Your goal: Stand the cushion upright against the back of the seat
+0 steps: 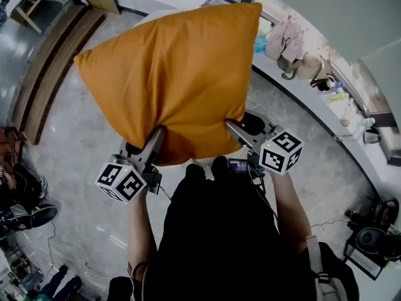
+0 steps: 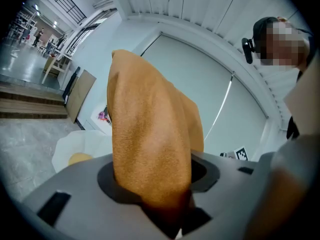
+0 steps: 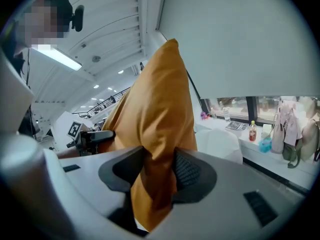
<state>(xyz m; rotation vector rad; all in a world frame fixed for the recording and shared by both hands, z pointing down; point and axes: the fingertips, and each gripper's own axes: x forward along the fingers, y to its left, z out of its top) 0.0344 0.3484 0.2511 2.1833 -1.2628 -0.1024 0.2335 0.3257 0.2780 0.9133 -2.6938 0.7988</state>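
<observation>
— Where is the square orange fabric cushion (image 1: 169,74)?
— Held in the air, rising ahead of both grippers. The left gripper (image 1: 155,142) and the right gripper (image 1: 234,129) each clamp its near edge.

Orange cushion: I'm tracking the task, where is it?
Head view, centre: the orange cushion is held aloft over the floor, its near edge clamped by the left gripper and right gripper.

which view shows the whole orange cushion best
The head view: nearly all of the cushion shows there, pinched at its near edge by the left gripper and the right gripper. Each gripper view shows only an edge-on fold of its fabric clamped between that gripper's jaws.
</observation>
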